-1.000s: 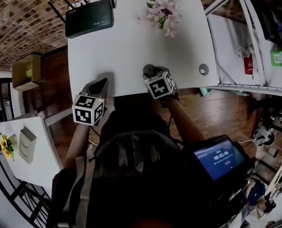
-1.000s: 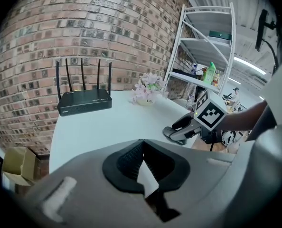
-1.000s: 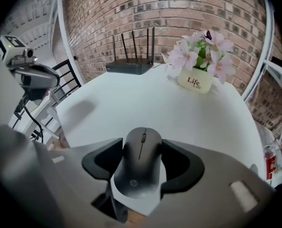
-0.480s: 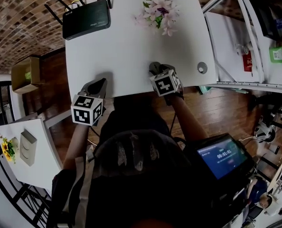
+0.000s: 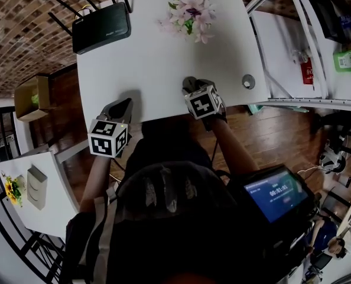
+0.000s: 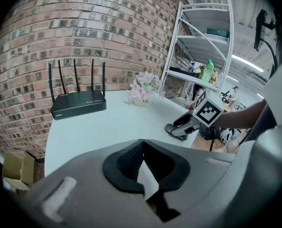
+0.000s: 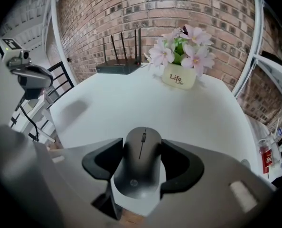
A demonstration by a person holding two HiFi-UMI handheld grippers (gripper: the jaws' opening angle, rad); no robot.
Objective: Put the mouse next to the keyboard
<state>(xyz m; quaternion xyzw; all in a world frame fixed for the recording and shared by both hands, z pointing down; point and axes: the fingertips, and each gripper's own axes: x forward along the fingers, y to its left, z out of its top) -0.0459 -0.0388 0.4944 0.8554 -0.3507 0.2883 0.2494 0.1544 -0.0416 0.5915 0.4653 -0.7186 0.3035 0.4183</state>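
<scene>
A dark grey mouse (image 7: 141,161) sits between the jaws of my right gripper (image 7: 141,165), which is shut on its sides at the near edge of the white table (image 5: 158,58). From the head view that gripper (image 5: 191,87) rests just over the table's front edge, right of centre. My left gripper (image 5: 122,105) is at the front edge further left. Its jaws (image 6: 142,148) meet at the tips with nothing between them. In the left gripper view, the right gripper (image 6: 181,126) shows across the table. I see no keyboard in any view.
A black router (image 5: 101,27) with antennas stands at the table's far left corner. A pot of pink flowers (image 5: 187,13) is at the far middle. A round grommet (image 5: 247,81) lies near the right front corner. A metal shelf (image 5: 317,70) is to the right.
The right gripper with the mouse has drifted slightly to the right along the front edge. The left gripper has stayed in place.
</scene>
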